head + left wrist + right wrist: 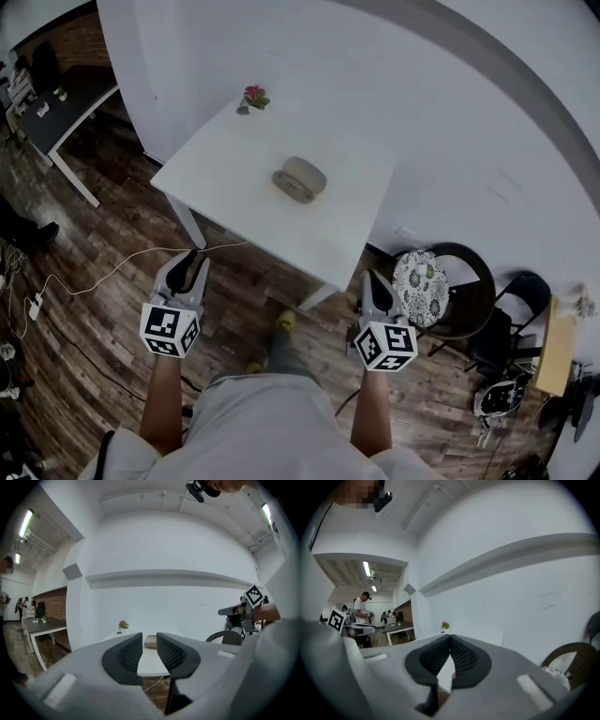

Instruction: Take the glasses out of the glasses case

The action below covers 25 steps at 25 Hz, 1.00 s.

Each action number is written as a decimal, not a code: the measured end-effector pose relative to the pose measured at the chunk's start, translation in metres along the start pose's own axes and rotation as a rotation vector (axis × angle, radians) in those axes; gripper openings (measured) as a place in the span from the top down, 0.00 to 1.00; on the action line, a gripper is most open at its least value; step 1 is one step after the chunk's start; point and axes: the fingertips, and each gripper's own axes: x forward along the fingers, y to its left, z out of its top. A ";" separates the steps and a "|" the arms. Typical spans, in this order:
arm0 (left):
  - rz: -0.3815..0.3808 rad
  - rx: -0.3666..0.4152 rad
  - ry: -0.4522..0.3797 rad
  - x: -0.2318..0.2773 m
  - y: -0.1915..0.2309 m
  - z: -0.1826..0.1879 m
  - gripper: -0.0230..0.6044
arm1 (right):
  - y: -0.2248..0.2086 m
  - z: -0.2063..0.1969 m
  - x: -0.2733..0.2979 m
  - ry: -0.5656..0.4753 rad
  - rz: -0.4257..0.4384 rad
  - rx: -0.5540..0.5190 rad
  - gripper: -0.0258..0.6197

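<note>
Ahead of both grippers, well apart from either, the glasses case (300,179) lies on a white worktop (225,178), roughly on the line midway between them. It appears closed, and no glasses show in any view, so they are presumably inside. By this reading nothing of the task is done: the approach, the opening of the lid and the lifting out of the glasses are all left.

The left gripper (188,262) is released. Its jaws stand apart with nothing between the pads, and through the gap the distant case is seen on the worktop. The right gripper (375,281) is clenched, its jaw tips meeting on nothing. Both are held short of the near worktop edge, over the wooden floor (112,309), and neither touches the worktop.

Counts:
- Glasses case: one.
- Glasses: none visible.
- Grippers: two, each with one marker cube.
- Worktop carrying the case: one.
- Small flower (253,97): one, beyond the case at the far corner, on the left gripper's side.
- Chair (450,291) with a patterned cushion: one, just beside the right gripper's outer side.
- Pale cable (122,267): one, trailing over the floor near the left gripper.
</note>
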 end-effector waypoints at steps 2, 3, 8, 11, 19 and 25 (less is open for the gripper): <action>0.001 -0.001 0.006 0.015 0.007 0.001 0.81 | -0.003 0.001 0.018 0.005 0.007 0.001 0.96; 0.000 -0.001 0.011 0.023 0.009 0.001 0.81 | -0.006 0.001 0.027 0.010 0.008 0.003 0.96; -0.014 -0.003 0.038 0.068 0.016 -0.003 0.81 | -0.026 -0.002 0.066 0.034 0.003 0.011 0.96; -0.020 0.001 0.059 0.099 0.020 -0.005 0.81 | -0.040 0.000 0.095 0.047 0.004 0.016 0.96; -0.029 0.000 0.091 0.190 0.023 0.004 0.81 | -0.085 0.015 0.175 0.068 0.023 0.023 0.96; -0.045 0.044 0.129 0.257 0.016 0.007 0.80 | -0.123 0.018 0.225 0.080 0.036 0.042 0.96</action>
